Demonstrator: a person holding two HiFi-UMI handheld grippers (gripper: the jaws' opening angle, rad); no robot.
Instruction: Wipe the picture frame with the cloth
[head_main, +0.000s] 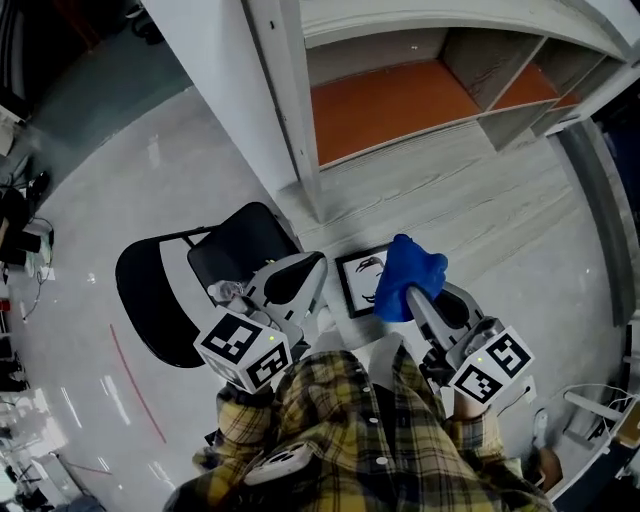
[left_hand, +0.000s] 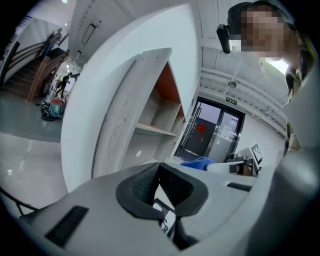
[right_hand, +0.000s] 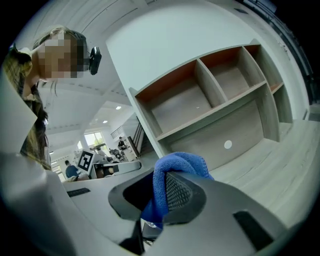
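The picture frame (head_main: 360, 280), black-edged around a white print, hangs in front of me between both grippers. My left gripper (head_main: 325, 300) is shut on its left edge; in the left gripper view the jaws (left_hand: 160, 172) meet, and part of the print (left_hand: 167, 222) shows just below them. A blue cloth (head_main: 408, 270) is bunched in my right gripper (head_main: 405, 295), which is shut on it. The cloth covers the frame's right side. In the right gripper view the cloth (right_hand: 177, 162) bulges up out of the closed jaws (right_hand: 160, 192).
A pale wood shelf unit with an orange back panel (head_main: 400, 100) stands ahead on a grey wood surface (head_main: 480, 210). A black chair (head_main: 190, 280) is at my left on the glossy floor. A white wall panel (head_main: 230, 90) rises beside the shelf.
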